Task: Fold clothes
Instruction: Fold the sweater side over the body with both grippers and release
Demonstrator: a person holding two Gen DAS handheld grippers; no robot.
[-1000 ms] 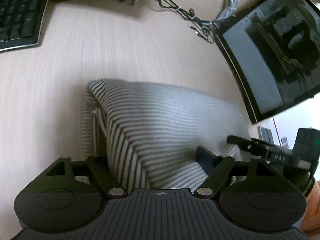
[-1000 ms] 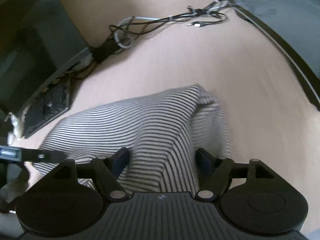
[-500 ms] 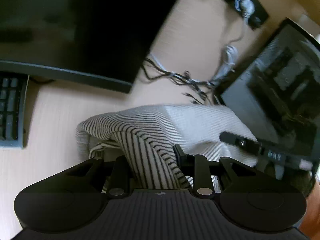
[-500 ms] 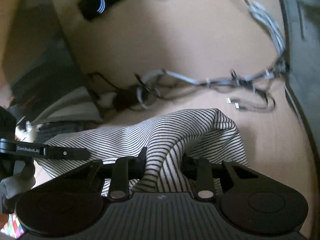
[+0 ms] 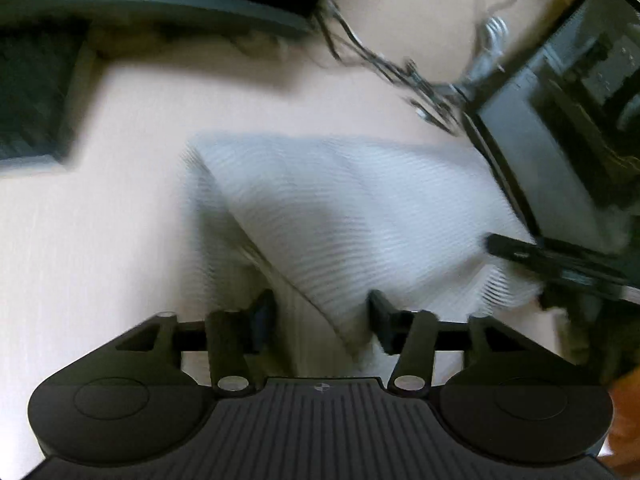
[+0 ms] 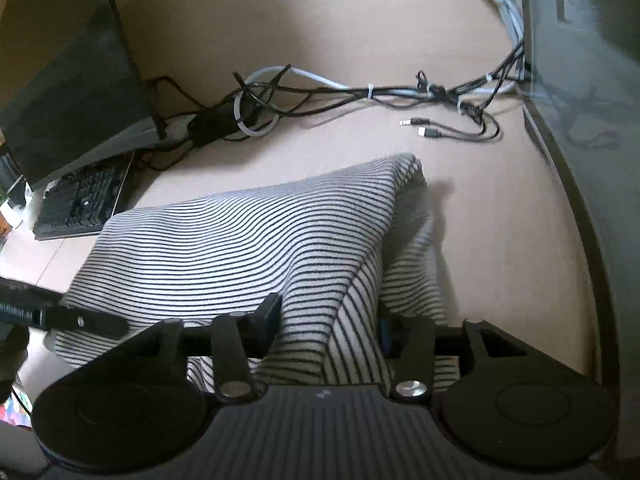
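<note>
A grey-and-white striped garment [image 5: 340,208] lies folded on the pale wooden desk [image 5: 100,260], blurred in the left wrist view. My left gripper [image 5: 320,314] is open at its near edge, with a ridge of cloth running between the fingers. The right wrist view shows the same garment [image 6: 240,240] sharply, with a raised fold running from its far corner toward me. My right gripper [image 6: 328,320] is open, with striped cloth between its fingers. Each view shows the other gripper's finger at the garment's side: the right one [image 5: 540,256] and the left one [image 6: 72,318].
A black keyboard [image 6: 84,204] lies left of the garment. A tangle of cables [image 6: 360,92] lies beyond it. A dark monitor [image 6: 68,92] stands at the left and a dark screen [image 6: 580,80] at the right, and both crowd the garment's sides.
Half a second ago both grippers pinched the cloth and held it raised. Now both are lower over the desk, with their jaws spread wider and the garment lying flatter.
</note>
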